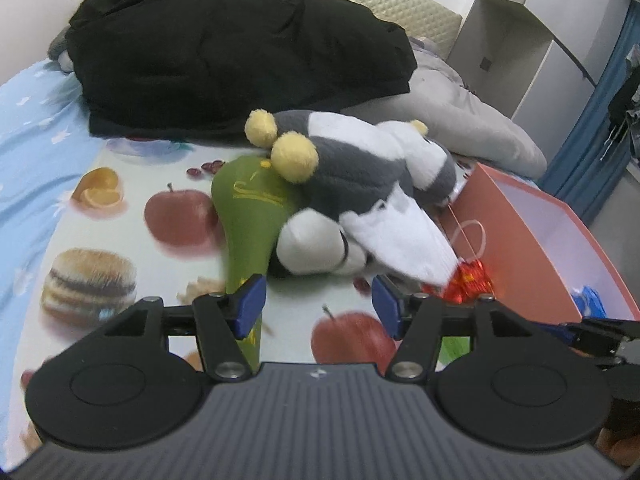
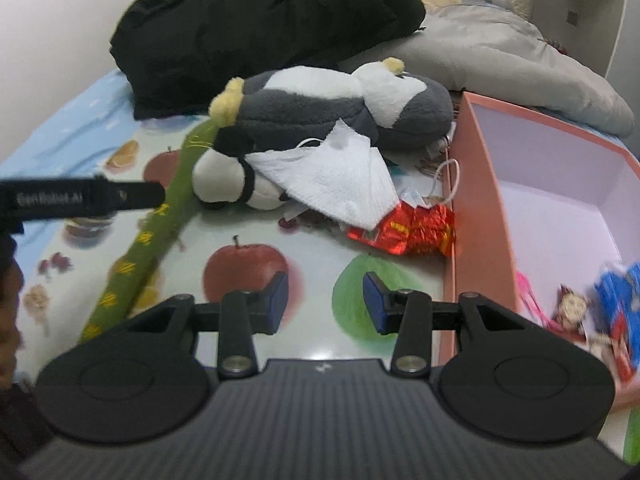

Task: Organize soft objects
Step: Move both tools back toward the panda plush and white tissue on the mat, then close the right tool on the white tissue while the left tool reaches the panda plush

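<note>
both grippers are empty, jaws apart, nothing between the blue pads. left gripper [image 1: 319,306] hangs over the fruit-print sheet [image 1: 132,184], with its left pad [image 1: 250,305] in front of the green sock. right gripper [image 2: 325,302] hangs over the same sheet, above a printed apple and a printed green fruit. the black body of the left gripper shows at the left edge of the right wrist view.

items, largest first, placed from the grippers:

- black coat [image 1: 224,52]: far ahead, heaped at the head of the bed, well apart from both grippers.
- grey pillow [image 2: 512,56]: far ahead and to the right, behind the box.
- pink box [image 2: 476,216]: right of both grippers, open at the top, white inside. its near wall stands just beside the right gripper's right pad [image 2: 376,304]. small coloured items lie in its near corner; they are too blurred to tell.
- plush toy [image 1: 352,184]: ahead of both grippers, grey and white with yellow pompoms, lying on its side on the sheet.
- green sock [image 2: 160,236]: ahead and left, long, with yellow marks. its far end lies under the toy; its near end reaches back past the left gripper.
- white face mask [image 2: 340,184]: ahead, draped over the near side of the toy, ear loop toward the box.
- red foil wrapper [image 2: 412,230]: ahead and right, on the sheet, touching the box wall, partly under the mask.
</note>
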`<state>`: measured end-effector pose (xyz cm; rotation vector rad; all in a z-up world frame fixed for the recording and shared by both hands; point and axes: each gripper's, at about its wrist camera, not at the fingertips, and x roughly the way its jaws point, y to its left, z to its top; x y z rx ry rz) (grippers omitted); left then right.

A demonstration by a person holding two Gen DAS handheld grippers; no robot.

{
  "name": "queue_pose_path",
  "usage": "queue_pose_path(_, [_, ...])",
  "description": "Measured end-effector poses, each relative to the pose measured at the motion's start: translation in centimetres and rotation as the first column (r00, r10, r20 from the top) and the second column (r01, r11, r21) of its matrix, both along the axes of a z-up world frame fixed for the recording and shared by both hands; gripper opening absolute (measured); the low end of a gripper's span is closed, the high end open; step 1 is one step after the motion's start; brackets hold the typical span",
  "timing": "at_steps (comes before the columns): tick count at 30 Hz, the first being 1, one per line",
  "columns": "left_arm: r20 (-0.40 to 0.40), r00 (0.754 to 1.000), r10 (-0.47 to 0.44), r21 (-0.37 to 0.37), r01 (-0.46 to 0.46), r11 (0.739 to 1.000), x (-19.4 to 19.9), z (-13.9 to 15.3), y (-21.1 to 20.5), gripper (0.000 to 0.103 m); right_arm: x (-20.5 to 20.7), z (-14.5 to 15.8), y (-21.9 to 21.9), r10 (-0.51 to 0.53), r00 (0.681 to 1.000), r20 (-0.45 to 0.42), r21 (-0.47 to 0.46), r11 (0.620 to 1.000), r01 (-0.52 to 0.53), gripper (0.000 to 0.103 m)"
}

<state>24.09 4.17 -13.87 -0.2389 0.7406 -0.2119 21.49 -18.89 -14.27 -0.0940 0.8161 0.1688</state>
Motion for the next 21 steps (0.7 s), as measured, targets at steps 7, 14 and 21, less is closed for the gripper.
queue_pose_path(7, [0.043,0.998,-0.036,0.012,0.035,0.999,5.3,-1.2,-0.4,0.064,5.1,-2.4,1.8,0.036,0.999,0.008,-0.099,0.994,-0.035,0.045])
queue_pose_path(14, [0.050,0.997,-0.053,-0.009,0.053,0.999,8.6,-2.2,-0.5,0.064,8.6,-5.2,4.6,0.132,0.991,0.020,-0.287,0.950,-0.121,0.044])
queue_pose_path(21, [0.028,0.996,-0.079,-0.010,0.080,0.997,10.3,-3.8,-1.3,0.063,10.0,-6.8,6.6,0.213,0.977,0.018,-0.395,0.899,-0.189,0.043])
